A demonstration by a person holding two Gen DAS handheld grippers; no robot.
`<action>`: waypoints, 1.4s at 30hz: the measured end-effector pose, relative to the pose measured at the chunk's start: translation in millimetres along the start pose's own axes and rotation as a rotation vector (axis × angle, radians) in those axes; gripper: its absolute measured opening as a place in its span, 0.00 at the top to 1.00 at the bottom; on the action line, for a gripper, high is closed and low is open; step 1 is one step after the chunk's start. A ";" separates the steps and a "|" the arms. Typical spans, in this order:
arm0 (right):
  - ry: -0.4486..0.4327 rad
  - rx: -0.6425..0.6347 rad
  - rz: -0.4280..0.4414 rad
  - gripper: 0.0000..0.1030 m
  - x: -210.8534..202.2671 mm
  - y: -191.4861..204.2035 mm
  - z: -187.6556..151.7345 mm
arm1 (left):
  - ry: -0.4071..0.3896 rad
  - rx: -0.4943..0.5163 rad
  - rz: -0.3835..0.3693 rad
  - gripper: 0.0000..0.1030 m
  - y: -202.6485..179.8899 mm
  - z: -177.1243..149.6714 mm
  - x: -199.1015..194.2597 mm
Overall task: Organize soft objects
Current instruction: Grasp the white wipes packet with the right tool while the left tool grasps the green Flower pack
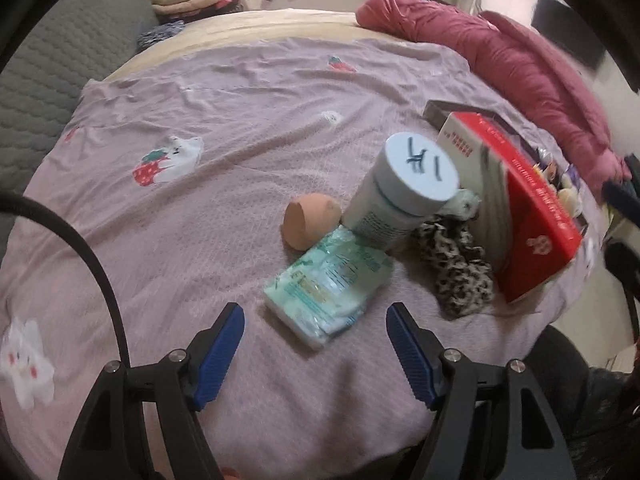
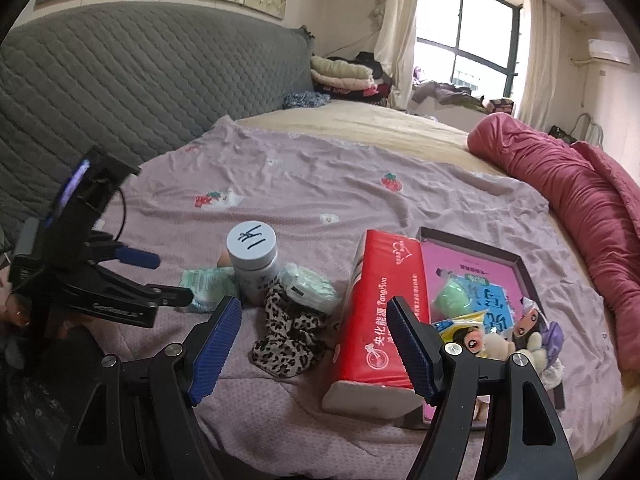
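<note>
On the bed's lilac strawberry-print blanket point(image 1: 240, 208), the left tool point(image 1: 315, 314) hangs spread and empty just short of a pale green tissue pack point(image 1: 330, 286); behind the pack lies a tan egg-shaped sponge point(image 1: 310, 220). Next stands a white bottle point(image 1: 400, 196) with dark handwriting on its lid, then a crumpled leopard-print scrunchie point(image 1: 460, 268), then a red tissue pack point(image 2: 380, 312) printed "YangHuo". The right tool point(image 2: 314, 312) is spread, gripping nothing, before that pack. Farthest right, an open box point(image 2: 472, 246) holds small plush dolls point(image 2: 500, 340)
</note>
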State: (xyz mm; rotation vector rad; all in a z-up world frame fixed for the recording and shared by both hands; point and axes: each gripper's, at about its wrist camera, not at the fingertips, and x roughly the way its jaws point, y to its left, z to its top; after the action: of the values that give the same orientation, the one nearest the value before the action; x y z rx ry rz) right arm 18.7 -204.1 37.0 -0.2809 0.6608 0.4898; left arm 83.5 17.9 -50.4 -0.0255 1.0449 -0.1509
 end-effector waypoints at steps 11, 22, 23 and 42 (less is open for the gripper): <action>0.139 -0.236 -0.037 0.26 65.5 13.6 14.8 | 0.025 0.085 -0.005 0.29 0.6 13.1 34.8; 0.240 -0.457 -0.111 0.26 131.1 29.2 16.0 | 0.040 0.070 -0.092 0.29 5.1 11.5 46.7; 0.244 -0.470 -0.114 0.26 135.1 30.0 16.8 | 0.040 0.066 -0.099 0.29 6.1 11.3 47.1; 0.232 -0.356 -0.044 0.83 145.2 23.8 26.8 | 0.035 0.029 -0.157 0.29 10.7 12.3 57.7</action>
State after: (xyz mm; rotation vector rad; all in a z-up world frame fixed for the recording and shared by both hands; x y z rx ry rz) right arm 119.3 -123.3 -38.6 -0.6950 0.7903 0.5370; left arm 123.8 20.0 -94.8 -0.0792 1.0752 -0.3093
